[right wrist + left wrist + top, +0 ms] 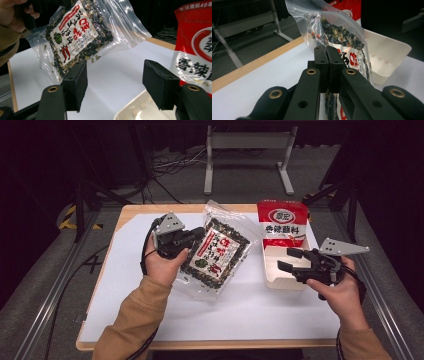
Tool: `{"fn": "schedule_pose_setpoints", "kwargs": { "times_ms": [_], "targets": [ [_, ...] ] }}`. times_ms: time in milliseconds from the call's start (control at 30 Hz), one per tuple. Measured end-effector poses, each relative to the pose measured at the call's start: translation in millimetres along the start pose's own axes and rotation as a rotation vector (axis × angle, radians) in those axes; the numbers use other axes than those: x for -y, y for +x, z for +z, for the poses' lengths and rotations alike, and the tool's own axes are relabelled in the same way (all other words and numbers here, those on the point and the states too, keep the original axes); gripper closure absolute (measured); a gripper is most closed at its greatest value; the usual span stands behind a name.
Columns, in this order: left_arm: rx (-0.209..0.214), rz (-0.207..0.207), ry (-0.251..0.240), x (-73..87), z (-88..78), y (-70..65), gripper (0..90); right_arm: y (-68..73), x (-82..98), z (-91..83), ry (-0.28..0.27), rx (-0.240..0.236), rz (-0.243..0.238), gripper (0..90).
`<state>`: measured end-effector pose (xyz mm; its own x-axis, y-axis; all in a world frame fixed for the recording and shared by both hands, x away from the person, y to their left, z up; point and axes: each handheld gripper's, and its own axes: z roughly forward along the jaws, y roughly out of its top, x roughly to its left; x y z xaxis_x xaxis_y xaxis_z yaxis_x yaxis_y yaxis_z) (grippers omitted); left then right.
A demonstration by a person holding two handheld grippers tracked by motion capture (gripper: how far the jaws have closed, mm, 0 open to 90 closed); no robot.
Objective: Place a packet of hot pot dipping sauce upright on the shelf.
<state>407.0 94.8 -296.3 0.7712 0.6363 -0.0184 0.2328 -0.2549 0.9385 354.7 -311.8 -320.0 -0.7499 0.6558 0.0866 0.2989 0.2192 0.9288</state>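
The landmark here is the shallow white plastic bin (285,279) that sits toward the right edge of the white-topped table (250,315).

A clear plastic pouch of dark dried greens with a red-and-white printed label (216,251) hangs in the air to the left of that bin, lifted off the table and tilted so that its lower corner dips toward the person. The left gripper (192,236) has it by the edge farthest from the bin: in the left gripper view the two black pads (321,65) are pressed flat together with the film of the pouch (337,35) pinched between them, and the pouch rises up and away past the tips with the bin's pale wall (387,57) behind it.

The right gripper (289,259) hovers just over the bin's left half (level, pointing toward the pouch), its jaws standing wide apart with nothing between them. In the right gripper view the bin's rim (130,112) shows below the gap, and the pouch (75,35) hangs beyond it, clear of both pads.

A red-and-white printed sachet bag (282,222) stands upright at the far end of the bin, leaning against its back wall.
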Motion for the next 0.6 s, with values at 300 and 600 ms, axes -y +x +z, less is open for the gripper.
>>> {"fn": "schedule_pose_setpoints", "kwargs": {
  "times_ms": [300,600],
  "targets": [
    [0.016,0.015,-0.022,0.9,-4.2,-7.5,88.6,6.1,5.6,25.8,0.031,-0.038,0.063,35.2],
    [0.038,0.043,-0.046,-3.8,-10.4,-20.8,88.6,6.7,13.3,56.5,0.050,-0.062,0.111,31.5]
  ]
}}
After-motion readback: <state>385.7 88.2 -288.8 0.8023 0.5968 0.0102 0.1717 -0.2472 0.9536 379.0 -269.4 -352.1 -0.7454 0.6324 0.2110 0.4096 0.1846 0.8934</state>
